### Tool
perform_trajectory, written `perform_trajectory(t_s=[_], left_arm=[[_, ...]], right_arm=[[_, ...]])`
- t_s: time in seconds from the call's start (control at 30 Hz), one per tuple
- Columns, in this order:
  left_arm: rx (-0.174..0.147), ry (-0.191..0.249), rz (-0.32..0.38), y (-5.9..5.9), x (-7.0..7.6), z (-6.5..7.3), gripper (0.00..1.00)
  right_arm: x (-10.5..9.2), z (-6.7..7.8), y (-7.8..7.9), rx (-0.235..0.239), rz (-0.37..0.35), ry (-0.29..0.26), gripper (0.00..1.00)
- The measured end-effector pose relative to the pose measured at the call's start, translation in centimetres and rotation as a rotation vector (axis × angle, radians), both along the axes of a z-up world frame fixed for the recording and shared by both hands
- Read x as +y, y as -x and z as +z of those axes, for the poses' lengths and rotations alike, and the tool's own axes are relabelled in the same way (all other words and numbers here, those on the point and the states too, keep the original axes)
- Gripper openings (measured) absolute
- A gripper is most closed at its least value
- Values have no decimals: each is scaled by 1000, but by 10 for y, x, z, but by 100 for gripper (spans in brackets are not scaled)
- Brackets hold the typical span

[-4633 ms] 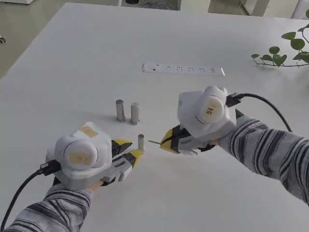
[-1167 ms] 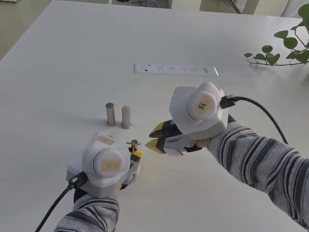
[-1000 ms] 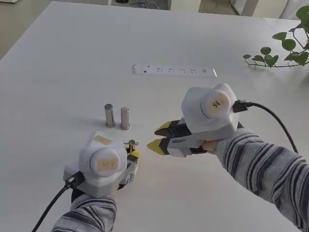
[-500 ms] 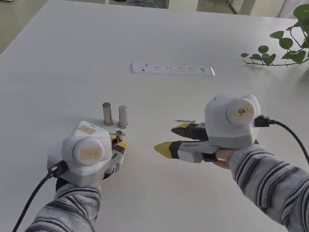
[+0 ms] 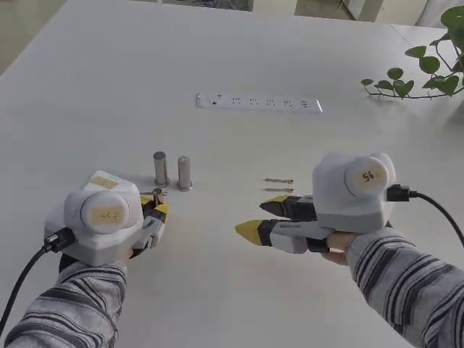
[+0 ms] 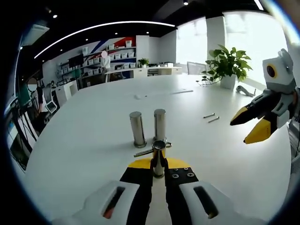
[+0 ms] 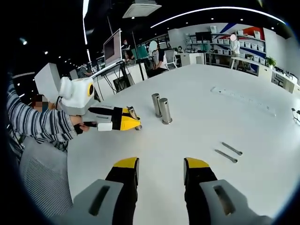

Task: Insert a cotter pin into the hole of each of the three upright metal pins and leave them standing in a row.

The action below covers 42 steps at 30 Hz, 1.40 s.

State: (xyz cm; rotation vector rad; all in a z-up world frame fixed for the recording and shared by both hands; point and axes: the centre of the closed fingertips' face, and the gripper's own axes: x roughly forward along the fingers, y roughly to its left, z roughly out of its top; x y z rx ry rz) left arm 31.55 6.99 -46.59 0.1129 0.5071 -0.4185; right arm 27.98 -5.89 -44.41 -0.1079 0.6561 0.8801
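My left gripper (image 5: pixel 159 210) (image 6: pixel 158 167) is shut on an upright metal pin (image 6: pixel 158 154) with a cotter pin (image 6: pixel 146 151) through its head. It holds this pin just in front of two bare upright pins (image 5: pixel 160 168) (image 5: pixel 184 172), which stand side by side (image 6: pixel 137 129) (image 6: pixel 160 124). My right gripper (image 5: pixel 255 217) (image 7: pixel 161 164) is open, holds nothing, and hovers over the table right of the pins. Two loose cotter pins (image 5: pixel 278 180) (image 5: pixel 278 190) lie just beyond its tips (image 7: pixel 232 148) (image 7: pixel 226 155). In the right gripper view the left gripper (image 7: pixel 133 123) is at the left.
A white power strip (image 5: pixel 259 103) lies farther back on the white table (image 5: pixel 217 290). A potted plant's leaves (image 5: pixel 428 69) hang over the far right corner. In the left gripper view the right gripper (image 6: pixel 251 124) is at the right.
My right gripper, earlier shut on a cotter pin at the held pin, has let go and pulled back right, open. My left gripper carried the pin left, toward the two standing pins.
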Motion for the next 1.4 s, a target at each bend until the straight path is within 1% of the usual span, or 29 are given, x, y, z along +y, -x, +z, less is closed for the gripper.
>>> perform_trajectory(t_s=[0.07,0.2,0.23,0.37,0.43,0.53,0.67,0.77,0.83,0.93,0.97,1.0,1.07,1.1,1.17,1.23,1.27,1.33,1.37,1.4], left_arm=[[7,6,-3,0,1,-2,5],[17,-6,-2,2,4,-6,5],[17,4,4,2,4,-6,5],[19,21,13,2,5,-6,5],[15,16,18,2,5,-5,6],[12,14,19,1,5,-6,6],[18,26,22,0,5,-5,6],[18,21,17,1,5,-6,6],[24,26,19,0,6,-6,12],[30,22,30,0,8,-7,20],[37,29,31,1,8,-7,22],[39,34,34,1,9,-7,25],[44,44,29,3,10,-7,29],[45,48,28,4,10,-4,31],[43,50,22,7,10,-2,36],[33,56,14,10,10,3,40],[28,53,-1,13,9,5,41],[19,51,-9,15,9,9,47],[17,51,-11,16,9,9,49],[11,50,3,16,11,11,53]], right_arm=[[0,-2,1,3,4,5,34],[0,-4,2,20,2,8,33],[0,-4,2,18,-1,5,33],[0,-4,3,25,-6,-2,33],[0,-4,4,23,-5,-8,32],[-1,-7,5,32,-5,-3,32],[-1,-8,7,46,-6,-2,33],[-1,-9,7,47,-6,0,35],[-1,-8,6,45,-5,0,36],[0,-6,4,41,-7,4,37],[0,-5,3,33,-5,4,38],[1,-3,2,27,-4,2,38],[4,1,-2,12,-2,-2,39],[5,3,-5,3,-2,-2,39],[9,7,-10,-19,-1,-5,40],[13,9,-15,-33,3,-4,40],[16,11,-19,-51,9,-8,41],[22,13,-25,-70,12,-13,41],[23,14,-26,-74,13,-14,42],[28,15,-31,-90,12,-15,42]])
